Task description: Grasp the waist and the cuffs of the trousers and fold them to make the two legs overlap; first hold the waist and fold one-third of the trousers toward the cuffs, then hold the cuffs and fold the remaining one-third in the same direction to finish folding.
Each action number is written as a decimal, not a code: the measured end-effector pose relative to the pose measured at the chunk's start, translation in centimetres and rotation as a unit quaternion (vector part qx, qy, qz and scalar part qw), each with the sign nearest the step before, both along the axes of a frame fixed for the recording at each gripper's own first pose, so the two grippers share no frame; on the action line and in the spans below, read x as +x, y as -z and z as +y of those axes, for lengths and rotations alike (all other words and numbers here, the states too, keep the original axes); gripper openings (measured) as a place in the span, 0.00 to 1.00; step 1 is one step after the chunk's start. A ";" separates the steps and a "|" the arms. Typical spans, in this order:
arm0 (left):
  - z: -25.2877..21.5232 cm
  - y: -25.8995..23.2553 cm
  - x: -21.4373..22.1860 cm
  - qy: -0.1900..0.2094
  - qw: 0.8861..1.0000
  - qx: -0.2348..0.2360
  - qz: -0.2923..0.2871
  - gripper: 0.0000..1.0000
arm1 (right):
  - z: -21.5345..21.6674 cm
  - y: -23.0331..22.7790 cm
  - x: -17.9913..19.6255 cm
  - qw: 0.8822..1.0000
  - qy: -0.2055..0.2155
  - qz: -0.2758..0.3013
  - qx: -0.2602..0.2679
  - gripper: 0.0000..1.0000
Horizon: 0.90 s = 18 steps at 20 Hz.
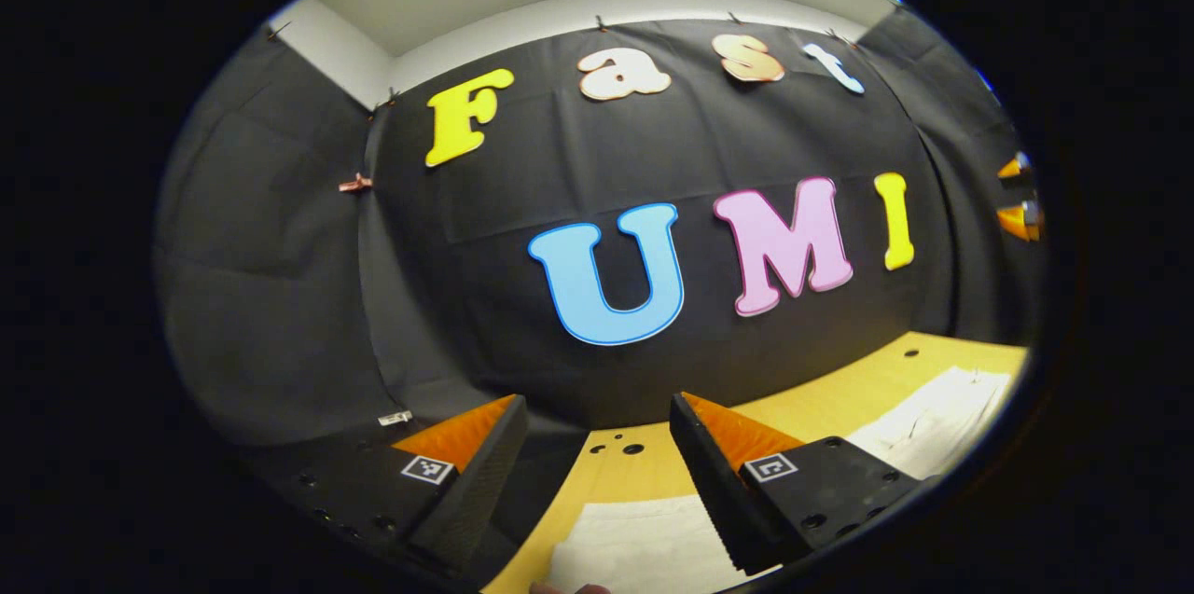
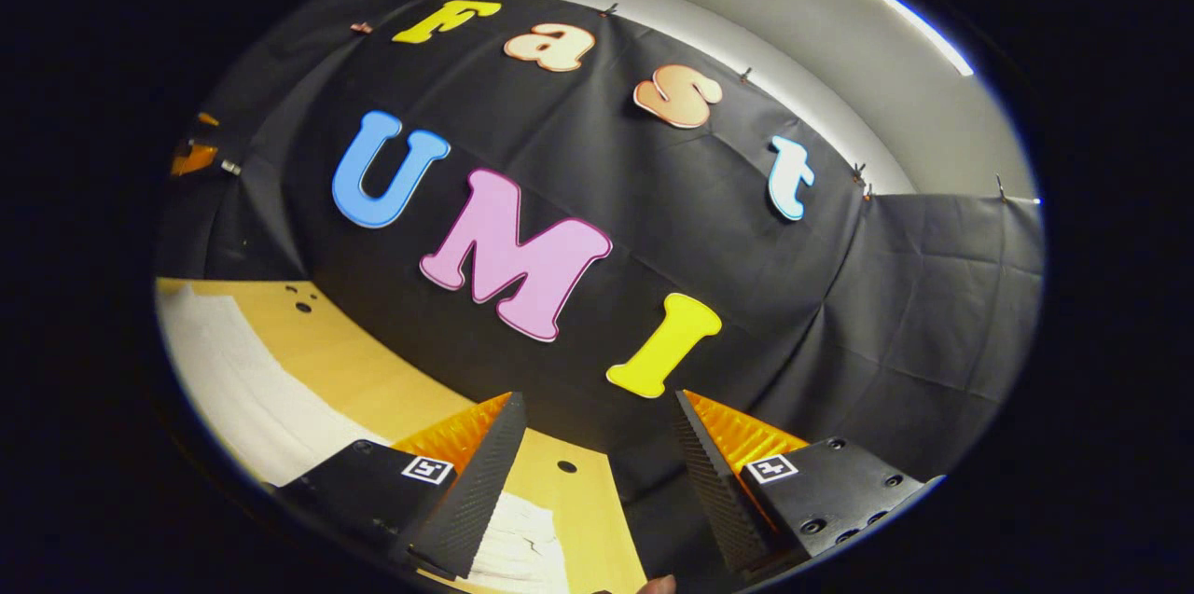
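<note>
In the left gripper view, the left gripper [image 1: 597, 459] hangs above the table [image 1: 821, 403], its fingers spread wide with nothing between them. White trousers [image 1: 644, 547] lie flat on the wood beneath the fingers, and more of the white cloth shows at the right edge of the picture. Far off at the right rim sits a small shape that may be the other gripper; it is too small to tell.

In the right gripper view, the right gripper [image 2: 597, 459] is likewise parted and holds nothing, raised over the table [image 2: 354, 370]. The trousers [image 2: 242, 389] stretch along the left side, with another part showing under the left finger.
</note>
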<state>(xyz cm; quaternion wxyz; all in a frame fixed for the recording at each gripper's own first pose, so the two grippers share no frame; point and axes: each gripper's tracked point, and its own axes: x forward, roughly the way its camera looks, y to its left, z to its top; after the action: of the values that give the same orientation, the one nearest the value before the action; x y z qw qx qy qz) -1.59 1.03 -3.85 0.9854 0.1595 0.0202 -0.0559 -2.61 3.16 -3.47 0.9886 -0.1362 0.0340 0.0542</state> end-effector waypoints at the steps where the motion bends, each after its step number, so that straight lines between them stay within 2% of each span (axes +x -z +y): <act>1: 0.1 0.6 0.0 0.008 1.000 0.029 0.002 0.97 | 0.1 0.9 -0.4 1.000 -0.006 0.008 -0.018 0.97; 5: 0.7 3.2 -0.4 0.042 0.990 0.133 0.022 0.97 | 1.4 5.8 -2.6 0.993 -0.053 0.049 -0.096 0.97; 8: -0.1 8.0 -1.6 0.073 0.974 0.209 0.046 0.96 | 2.4 9.5 -4.6 0.980 -0.100 0.076 -0.152 0.97; 13: 0.0 15.5 -3.3 0.129 0.932 0.329 0.080 0.96 | 4.2 16.8 -8.1 0.948 -0.177 0.123 -0.235 0.97; 16: 0.8 20.7 -4.1 0.153 0.906 0.376 0.115 0.95 | 4.5 21.1 -9.5 0.928 -0.212 0.153 -0.266 0.98; 17: 1.0 22.7 -4.6 0.165 0.896 0.389 0.134 0.95 | 4.6 22.3 -9.9 0.923 -0.220 0.164 -0.271 0.97; 18: 1.1 25.2 -5.5 0.188 0.881 0.405 0.158 0.95 | 4.5 23.8 -10.4 0.916 -0.228 0.177 -0.278 0.98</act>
<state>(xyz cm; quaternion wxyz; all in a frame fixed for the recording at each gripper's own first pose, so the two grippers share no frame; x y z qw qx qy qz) -7.13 2.10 -29.06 0.7893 0.5347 0.1666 -0.2515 -13.00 7.71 -27.28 0.8498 -0.3974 0.1902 0.2895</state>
